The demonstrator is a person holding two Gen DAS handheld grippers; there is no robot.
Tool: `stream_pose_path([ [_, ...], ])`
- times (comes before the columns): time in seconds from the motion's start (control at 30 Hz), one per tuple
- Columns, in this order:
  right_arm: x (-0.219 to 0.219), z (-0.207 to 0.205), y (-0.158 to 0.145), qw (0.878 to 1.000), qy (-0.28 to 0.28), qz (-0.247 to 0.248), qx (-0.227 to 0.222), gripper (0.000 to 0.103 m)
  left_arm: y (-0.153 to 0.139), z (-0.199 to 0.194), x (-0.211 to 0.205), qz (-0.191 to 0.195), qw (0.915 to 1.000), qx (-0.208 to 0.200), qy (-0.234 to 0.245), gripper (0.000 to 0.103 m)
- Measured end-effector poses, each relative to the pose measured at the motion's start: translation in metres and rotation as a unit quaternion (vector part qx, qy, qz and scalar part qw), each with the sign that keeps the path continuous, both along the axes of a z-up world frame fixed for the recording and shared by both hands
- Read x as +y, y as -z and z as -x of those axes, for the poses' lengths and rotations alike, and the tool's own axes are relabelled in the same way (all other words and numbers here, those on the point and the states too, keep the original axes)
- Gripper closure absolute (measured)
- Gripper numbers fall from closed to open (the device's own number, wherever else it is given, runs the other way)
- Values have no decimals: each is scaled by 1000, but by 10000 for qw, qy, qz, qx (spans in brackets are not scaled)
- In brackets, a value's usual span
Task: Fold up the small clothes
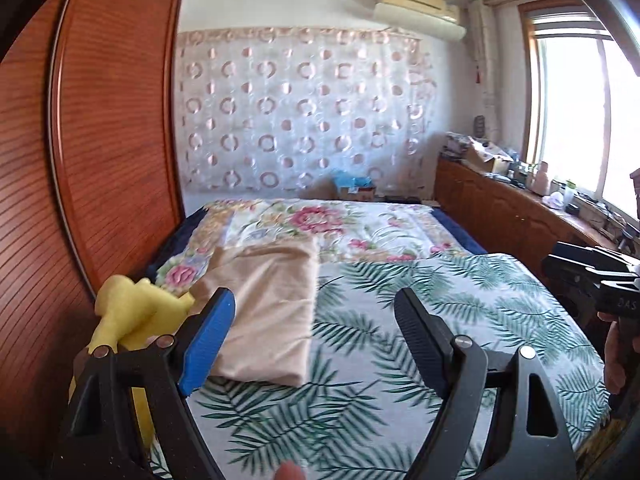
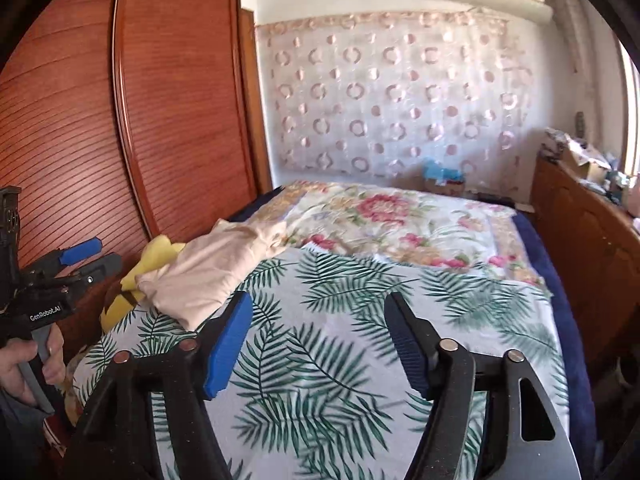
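A beige garment [image 1: 268, 312] lies folded on the palm-leaf sheet [image 1: 420, 320] at the bed's left side; it also shows in the right wrist view [image 2: 212, 276]. A yellow garment [image 1: 132, 312] lies bunched beside it against the wardrobe, also seen in the right wrist view [image 2: 160, 256]. My left gripper [image 1: 316, 316] is open and empty, held above the sheet just right of the beige garment. My right gripper [image 2: 320, 320] is open and empty above the sheet, to the right of both garments. Each gripper shows at the edge of the other's view.
A wooden wardrobe [image 1: 100, 140] stands along the bed's left side. A floral quilt [image 1: 320, 224] covers the far half of the bed. A wooden cabinet [image 1: 512, 208] with clutter runs along the right under the window. A patterned curtain [image 1: 300, 112] hangs on the far wall.
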State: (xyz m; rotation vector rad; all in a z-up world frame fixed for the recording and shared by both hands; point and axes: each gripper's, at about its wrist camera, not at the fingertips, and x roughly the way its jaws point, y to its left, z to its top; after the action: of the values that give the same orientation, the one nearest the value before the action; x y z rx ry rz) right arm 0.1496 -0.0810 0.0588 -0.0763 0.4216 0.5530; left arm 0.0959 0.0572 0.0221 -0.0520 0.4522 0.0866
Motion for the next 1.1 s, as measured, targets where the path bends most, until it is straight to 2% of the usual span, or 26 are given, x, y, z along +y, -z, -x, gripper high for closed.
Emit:
stream_pose_path([
  [0.17, -27, 47, -9, 9980, 553, -162, -267, 29, -23, 15, -36, -74, 9996, -173, 194, 21],
  [0.27, -30, 57, -10, 9962, 758, -224, -376, 29, -31, 21, -52, -84, 9992, -209, 340, 21],
  [0.37, -32, 67, -12, 9945, 896, -246, -491, 29, -38, 27, -64, -153, 9991, -302, 261, 20],
  [0.57, -16, 68, -1, 9933, 994, -287, -512, 29, -41, 28, -67, -77, 9991, -279, 308, 21],
  [1.1, -32, 82, -4, 9921, 1045, -343, -610, 29, -39, 27, -66, -76, 9994, -217, 248, 20],
])
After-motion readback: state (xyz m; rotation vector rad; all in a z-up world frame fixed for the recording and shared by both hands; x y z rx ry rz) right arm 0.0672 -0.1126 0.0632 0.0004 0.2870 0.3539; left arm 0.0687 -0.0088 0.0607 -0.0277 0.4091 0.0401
